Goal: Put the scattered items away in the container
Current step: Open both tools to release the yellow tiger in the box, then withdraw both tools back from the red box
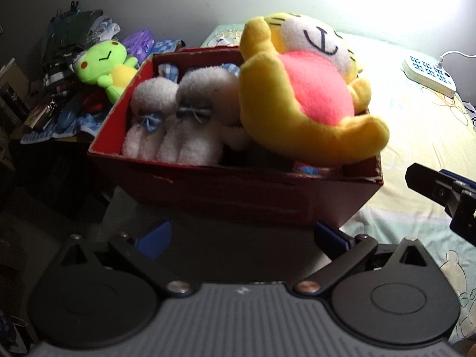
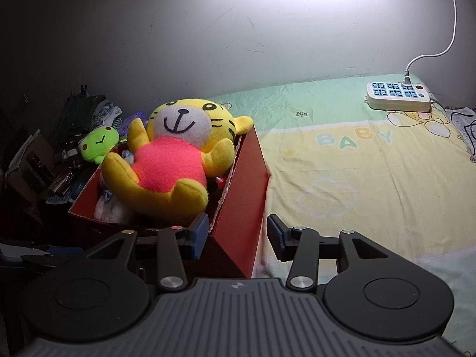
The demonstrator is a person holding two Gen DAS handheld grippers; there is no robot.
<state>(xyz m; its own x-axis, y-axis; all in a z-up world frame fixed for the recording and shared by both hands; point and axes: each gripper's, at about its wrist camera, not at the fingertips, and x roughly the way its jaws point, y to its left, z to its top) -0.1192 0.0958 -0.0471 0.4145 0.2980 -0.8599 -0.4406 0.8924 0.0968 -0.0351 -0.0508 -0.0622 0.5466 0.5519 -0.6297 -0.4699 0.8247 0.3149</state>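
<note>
- Tiger plush point(image 2: 166, 166), yellow with a pink belly, lies on its back on top of the red box point(image 2: 238, 208), legs over the near rim
- White plush toys point(image 1: 172, 119) fill the box's left half
- Green frog plush point(image 1: 104, 65) rests outside the box, on the clutter beyond its far left corner
- Right gripper point(image 2: 235, 235) straddles the box's near right corner, jaws partly apart, pads gripping nothing
- Left gripper point(image 1: 241, 238) is spread wide before the box's near wall, empty
- Power strip point(image 2: 398, 96) lies far off on the bedsheet point(image 2: 357, 178)
</note>
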